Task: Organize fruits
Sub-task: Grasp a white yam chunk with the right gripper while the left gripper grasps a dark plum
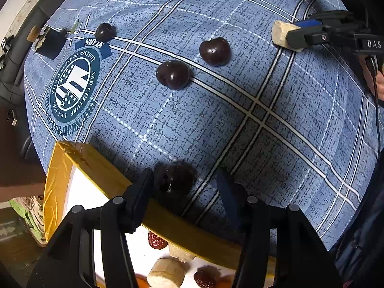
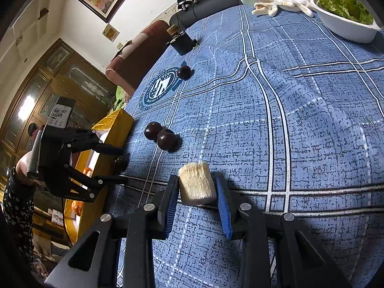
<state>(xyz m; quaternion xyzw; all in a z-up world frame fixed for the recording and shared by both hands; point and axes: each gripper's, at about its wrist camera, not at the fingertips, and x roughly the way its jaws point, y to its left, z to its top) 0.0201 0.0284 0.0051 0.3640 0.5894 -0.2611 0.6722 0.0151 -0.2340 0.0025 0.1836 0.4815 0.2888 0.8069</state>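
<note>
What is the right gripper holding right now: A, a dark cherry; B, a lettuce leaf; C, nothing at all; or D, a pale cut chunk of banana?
D: in the right wrist view the right gripper has its blue pads pressed on either side of a pale banana chunk just above the blue tablecloth.

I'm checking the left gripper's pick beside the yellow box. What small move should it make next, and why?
Probably finish closing the left gripper on the dark cherry: the cherry lies between its fingers beside the yellow box, touching one finger with a gap at the other.
</note>
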